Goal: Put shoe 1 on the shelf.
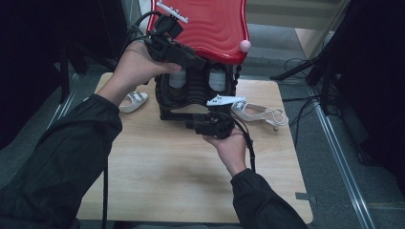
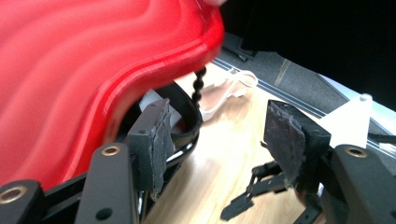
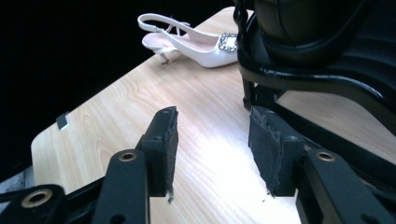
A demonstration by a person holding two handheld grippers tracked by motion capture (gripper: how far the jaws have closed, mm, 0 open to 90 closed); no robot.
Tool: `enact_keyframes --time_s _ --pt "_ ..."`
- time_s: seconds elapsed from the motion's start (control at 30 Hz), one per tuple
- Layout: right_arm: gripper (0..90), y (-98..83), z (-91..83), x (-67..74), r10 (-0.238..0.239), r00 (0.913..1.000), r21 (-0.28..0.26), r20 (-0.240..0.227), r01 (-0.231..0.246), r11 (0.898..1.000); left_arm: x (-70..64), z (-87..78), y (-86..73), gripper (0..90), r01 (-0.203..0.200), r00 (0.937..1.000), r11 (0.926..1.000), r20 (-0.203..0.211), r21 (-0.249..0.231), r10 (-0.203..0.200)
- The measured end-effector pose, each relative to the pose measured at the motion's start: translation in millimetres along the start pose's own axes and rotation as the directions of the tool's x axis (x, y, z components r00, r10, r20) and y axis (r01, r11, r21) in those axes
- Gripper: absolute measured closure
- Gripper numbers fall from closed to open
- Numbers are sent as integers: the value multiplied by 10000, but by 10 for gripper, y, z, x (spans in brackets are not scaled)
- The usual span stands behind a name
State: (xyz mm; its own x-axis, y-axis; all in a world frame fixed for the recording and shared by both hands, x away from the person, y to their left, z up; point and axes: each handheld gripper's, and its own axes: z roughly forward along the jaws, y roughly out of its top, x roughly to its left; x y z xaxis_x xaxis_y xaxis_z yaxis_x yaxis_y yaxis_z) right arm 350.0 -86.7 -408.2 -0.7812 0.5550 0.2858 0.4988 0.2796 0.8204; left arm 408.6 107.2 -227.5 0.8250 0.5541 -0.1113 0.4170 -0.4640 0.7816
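A black stand (image 1: 191,90) with a wavy red top (image 1: 210,28) sits at the table's far middle. My left gripper (image 1: 198,62) is open just under the red top's (image 2: 70,70) front edge, and nothing lies between its pads (image 2: 285,140). Its other pad is close to the black frame. My right gripper (image 1: 191,125) is open low at the stand's front foot. In the right gripper view its jaws (image 3: 212,135) span bare wood, with the stand's base (image 3: 317,60) just beside one pad.
One white slingback shoe with a sparkly buckle (image 1: 260,113) lies right of the stand, and another (image 1: 133,101) lies left of it. A pink ball (image 1: 244,46) and a black bead chain (image 2: 200,84) hang at the red top's corner. The wooden table (image 1: 167,176) stretches toward me.
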Motion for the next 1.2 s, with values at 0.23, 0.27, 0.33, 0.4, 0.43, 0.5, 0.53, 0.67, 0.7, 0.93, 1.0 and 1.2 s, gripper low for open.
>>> enact_keyframes --time_s 0.23,0.27,0.33,0.4,0.43,0.5,0.53,0.67,0.7,0.93,1.0,1.2 --pt "520 -188 -165 17 -16 10000 -20 58 16 10000 -38 -16 -194 391 56 9998 10000 167 19 -57" --pt "504 -252 -209 7 47 10000 -118 66 -46 9999 -46 -20 -267 389 132 9997 9999 223 -37 -131" --pt "485 -312 -245 -3 78 9999 -160 105 -76 9998 -50 -18 -342 387 135 9995 9999 273 -39 -134" --pt "478 -360 -273 -6 53 9999 -104 137 -51 9999 -50 -14 -410 385 101 9997 9999 236 -15 -101" --pt "478 -360 -273 -6 53 9999 -104 137 -51 9999 -50 -14 -410 385 101 9997 9999 236 -15 -101" --pt "471 -425 -329 -17 5 9997 -16 256 -5 10000 -46 -12 -536 384 126 9997 9999 212 -35 -125" --pt "471 -447 -348 -22 45 9997 -36 259 -44 10000 -43 -7 -579 384 197 9995 9998 239 -20 -197" --pt "471 -509 -394 -34 84 9996 -25 284 -83 10000 -42 15 -723 379 176 9997 9998 180 103 -178" --pt "471 -530 -414 -31 87 9995 4 307 -87 10000 -43 18 -757 378 161 9998 9998 151 149 -164" --pt "471 -639 -534 -19 -103 9987 74 508 100 9999 -60 78 -1096 376 290 9993 9994 210 169 -294" --pt "471 -650 -544 -21 -110 9987 72 498 107 9999 -60 90 -1145 376 365 9991 9992 225 167 -369" --pt "463 -761 -625 -22 -29 9986 115 529 23 9999 -35 152 -1446 370 596 9979 9978 221 288 -602"
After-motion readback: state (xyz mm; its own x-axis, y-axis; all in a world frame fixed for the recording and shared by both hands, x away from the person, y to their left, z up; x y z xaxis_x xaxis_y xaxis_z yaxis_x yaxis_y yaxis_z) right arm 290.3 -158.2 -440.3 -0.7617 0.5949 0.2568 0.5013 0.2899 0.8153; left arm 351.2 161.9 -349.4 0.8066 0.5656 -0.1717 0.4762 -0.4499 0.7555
